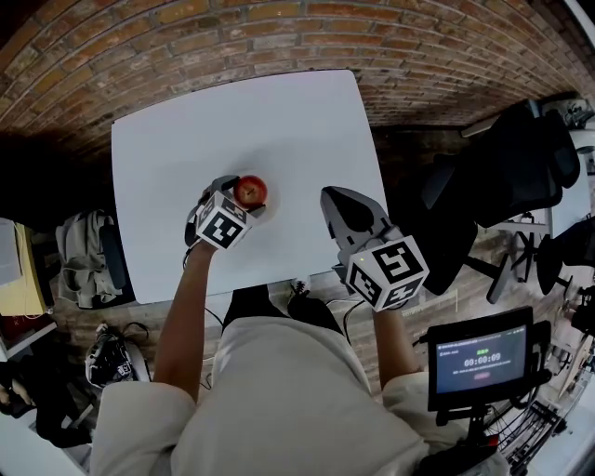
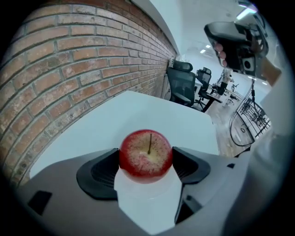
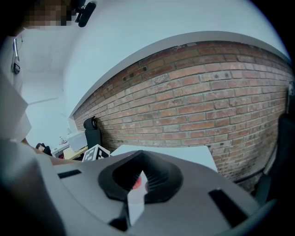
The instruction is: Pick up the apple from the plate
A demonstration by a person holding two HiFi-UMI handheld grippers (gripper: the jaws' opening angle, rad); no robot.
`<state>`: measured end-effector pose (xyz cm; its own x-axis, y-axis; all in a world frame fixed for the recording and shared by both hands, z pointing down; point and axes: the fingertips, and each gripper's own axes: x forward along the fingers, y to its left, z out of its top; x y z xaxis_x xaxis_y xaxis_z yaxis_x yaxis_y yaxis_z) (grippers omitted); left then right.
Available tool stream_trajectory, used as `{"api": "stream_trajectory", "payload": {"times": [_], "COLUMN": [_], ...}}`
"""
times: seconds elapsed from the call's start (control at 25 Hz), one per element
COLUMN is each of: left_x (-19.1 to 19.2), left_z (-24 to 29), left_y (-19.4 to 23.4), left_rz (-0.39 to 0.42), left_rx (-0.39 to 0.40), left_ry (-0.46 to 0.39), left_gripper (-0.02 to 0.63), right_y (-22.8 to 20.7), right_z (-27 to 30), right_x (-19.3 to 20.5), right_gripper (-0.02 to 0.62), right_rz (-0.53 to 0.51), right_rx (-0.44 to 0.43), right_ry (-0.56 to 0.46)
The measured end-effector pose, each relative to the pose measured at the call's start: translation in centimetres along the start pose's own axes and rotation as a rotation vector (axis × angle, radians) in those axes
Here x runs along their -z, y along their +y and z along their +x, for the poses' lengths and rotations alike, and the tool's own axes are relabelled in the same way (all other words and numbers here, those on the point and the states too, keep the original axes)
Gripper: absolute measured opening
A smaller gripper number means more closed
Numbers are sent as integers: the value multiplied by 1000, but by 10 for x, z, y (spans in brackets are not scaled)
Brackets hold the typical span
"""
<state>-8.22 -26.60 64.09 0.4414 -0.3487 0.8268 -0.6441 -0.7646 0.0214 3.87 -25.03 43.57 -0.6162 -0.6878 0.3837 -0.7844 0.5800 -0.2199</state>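
Observation:
A red apple (image 1: 250, 191) with a yellowish top and a short stem sits between the jaws of my left gripper (image 1: 244, 195) over the white table (image 1: 279, 112). In the left gripper view both dark pads (image 2: 102, 171) press the sides of the apple (image 2: 146, 153), so my left gripper (image 2: 146, 162) is shut on it. I cannot make out a plate against the white table. My right gripper (image 1: 337, 206) hovers to the right of the apple, near the table's front edge, jaws nearly together and holding nothing. A sliver of red shows through its narrow gap (image 3: 136, 183).
A brick surface (image 1: 279, 28) surrounds the table's far side. A black office chair (image 1: 502, 177) stands to the right. A tablet screen (image 1: 481, 358) is at the lower right. A backpack (image 1: 88, 256) and other bags lie on the floor at the left.

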Motion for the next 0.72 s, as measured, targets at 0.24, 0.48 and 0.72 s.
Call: {"api": "stream_trajectory", "payload": {"times": [0.24, 0.48, 0.72], "left_x": [-20, -38, -52], "left_z": [-28, -58, -87], "left_y": [2, -5, -13], "left_rz": [-30, -35, -63], "left_rx": [-31, -66, -92], "left_ry": [-77, -140, -221], "left_gripper": [359, 359, 359], "right_y": [9, 17, 25], "right_z": [-4, -16, -19], "right_x": [-14, -30, -42], "right_gripper": [0, 0, 0], "right_rz": [-30, -60, -89], "right_rx": [-24, -49, -75], "right_ry": [-30, -61, -85]}}
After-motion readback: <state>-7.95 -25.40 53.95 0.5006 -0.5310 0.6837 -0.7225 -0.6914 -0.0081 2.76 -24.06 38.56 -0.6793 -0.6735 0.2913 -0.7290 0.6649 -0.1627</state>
